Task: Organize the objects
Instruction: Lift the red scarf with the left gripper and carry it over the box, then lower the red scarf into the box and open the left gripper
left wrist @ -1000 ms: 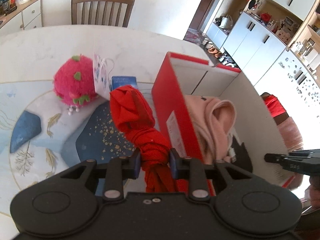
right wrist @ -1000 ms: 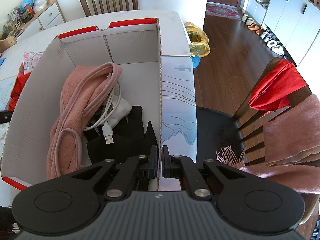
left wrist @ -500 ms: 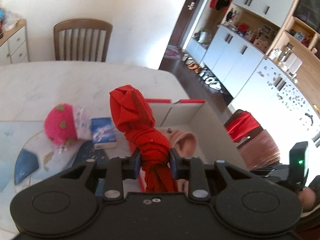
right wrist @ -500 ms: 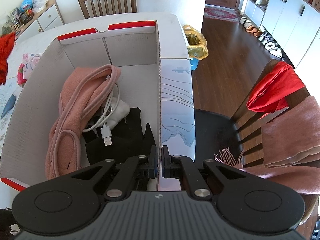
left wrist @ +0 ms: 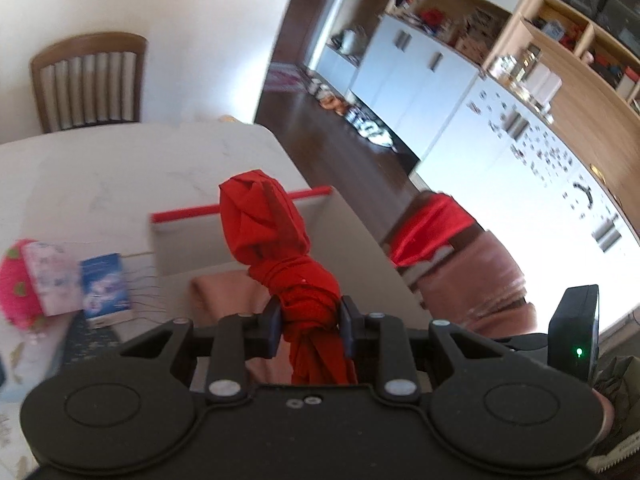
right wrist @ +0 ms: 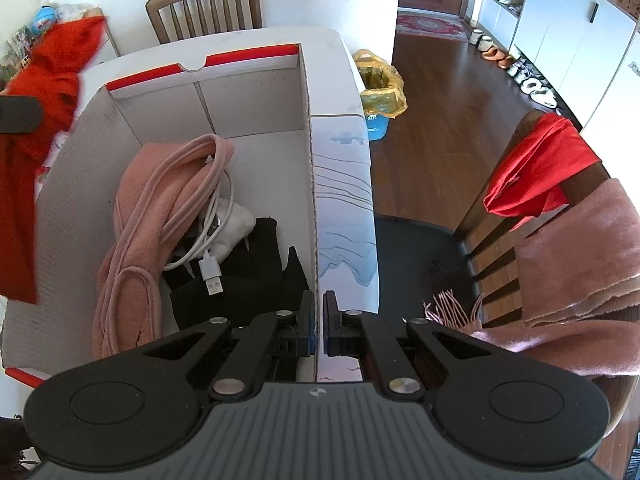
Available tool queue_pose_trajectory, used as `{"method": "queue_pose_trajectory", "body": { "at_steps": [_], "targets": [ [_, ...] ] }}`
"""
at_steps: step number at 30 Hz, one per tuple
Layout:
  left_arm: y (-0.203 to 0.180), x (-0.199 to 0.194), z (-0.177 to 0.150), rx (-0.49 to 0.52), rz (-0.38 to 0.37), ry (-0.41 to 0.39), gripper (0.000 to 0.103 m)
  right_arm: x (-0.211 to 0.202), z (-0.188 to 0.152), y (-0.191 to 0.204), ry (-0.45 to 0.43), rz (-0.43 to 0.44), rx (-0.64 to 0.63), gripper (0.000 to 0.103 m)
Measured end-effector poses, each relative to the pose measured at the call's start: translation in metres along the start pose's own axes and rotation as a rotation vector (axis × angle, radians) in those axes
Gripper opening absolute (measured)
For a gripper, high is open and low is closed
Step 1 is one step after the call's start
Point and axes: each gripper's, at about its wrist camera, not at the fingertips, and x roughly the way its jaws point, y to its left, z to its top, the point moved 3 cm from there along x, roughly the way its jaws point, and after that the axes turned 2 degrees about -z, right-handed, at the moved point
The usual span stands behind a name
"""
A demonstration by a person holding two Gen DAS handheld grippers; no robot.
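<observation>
Left wrist view. The left gripper [left wrist: 309, 326] is clamping partway closed on a knotted red cloth [left wrist: 280, 256]; the bundle is standing up out of the jaws and a tail is hanging below them. Cloth is being carried in the air above the cardboard box [left wrist: 240, 216], whose red-edged far rim is showing just behind the bundle. A pink fleece [left wrist: 224, 292] is lying inside the box directly under the gripper. On the table [left wrist: 120, 160] left of the box: a pink plush toy [left wrist: 16, 284], a pale card touching it, a small blue packet [left wrist: 105, 284] beside that. View is motion-blurred. Step in hand, as I read it: transfer of the red cloth into the box. Next move is calling for lowering over the open space, then opening the jaws wide enough for the knot to drop free; the loose tail could be snagging on the near wall.

Right wrist view. The right gripper [right wrist: 318, 326] is pinching fully closed on the box's right-hand wall [right wrist: 310, 184], one finger inside, one outside, seemingly steadying the box. Inside: the pink fleece, a white USB cable [right wrist: 212, 256] coiled over it, a dark cloth [right wrist: 244, 276] toward the near end. Far end of the box floor is looking bare, the likelier landing spot. The red cloth is hanging at the left edge, outside and above the left wall, well apart from this gripper. A chair [right wrist: 532, 208] draped with red and pink fabric is standing to the right of the table
</observation>
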Motion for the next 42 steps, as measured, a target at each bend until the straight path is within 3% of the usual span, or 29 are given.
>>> {"method": "queue_pose_trajectory", "body": {
  "at_steps": [10, 22, 33, 42],
  "targets": [
    [-0.045, 0.061, -0.010, 0.127, -0.018, 0.140, 0.027, -0.005, -0.002, 0.001, -0.003, 0.006, -0.001, 0.003],
    [-0.047, 0.110, -0.014, 0.190, 0.012, 0.210, 0.028, -0.005, -0.004, 0.000, 0.007, 0.014, -0.003, 0.004],
    [-0.036, 0.143, -0.024, 0.174, 0.042, 0.317, 0.031, -0.005, -0.007, -0.001, 0.012, 0.017, -0.007, 0.004],
    [-0.030, 0.140, -0.028, 0.165, 0.026, 0.316, 0.037, -0.003, -0.008, -0.001, 0.018, 0.015, -0.004, 0.004]
  ]
}}
